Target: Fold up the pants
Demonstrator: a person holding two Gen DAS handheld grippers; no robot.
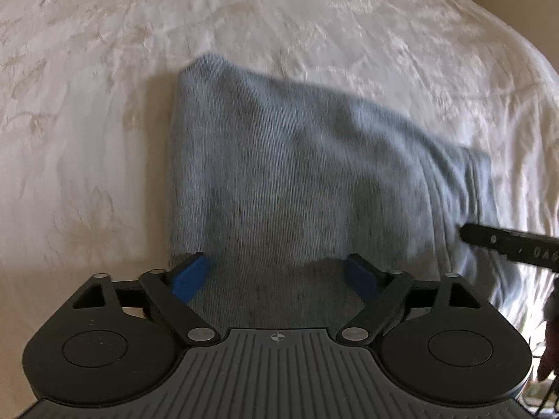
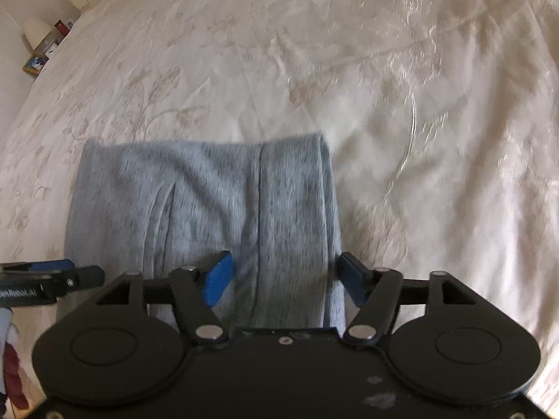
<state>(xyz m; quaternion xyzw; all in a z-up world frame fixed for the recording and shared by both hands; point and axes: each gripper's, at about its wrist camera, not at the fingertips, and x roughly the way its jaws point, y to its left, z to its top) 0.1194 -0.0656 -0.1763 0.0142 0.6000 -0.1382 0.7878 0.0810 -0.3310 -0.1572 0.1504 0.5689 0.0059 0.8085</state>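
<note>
While the grey pants point(image 1: 297, 174) lie folded into a thick rectangle on the cream floral bedspread point(image 1: 87, 122), both claws hang steeply above the near edge of the bundle. The left gripper point(image 1: 277, 276) has its blue pads point(image 1: 190, 277) spread wide over the fabric, pinching nothing. The right gripper point(image 2: 284, 277) is likewise spread, its pads point(image 2: 218, 279) straddling the bundle's right side near a seam without pressing it. Each claw's tip shows at the edge of the other's view. A lamp point(image 2: 35, 33) stands far left beyond the bed.
</note>
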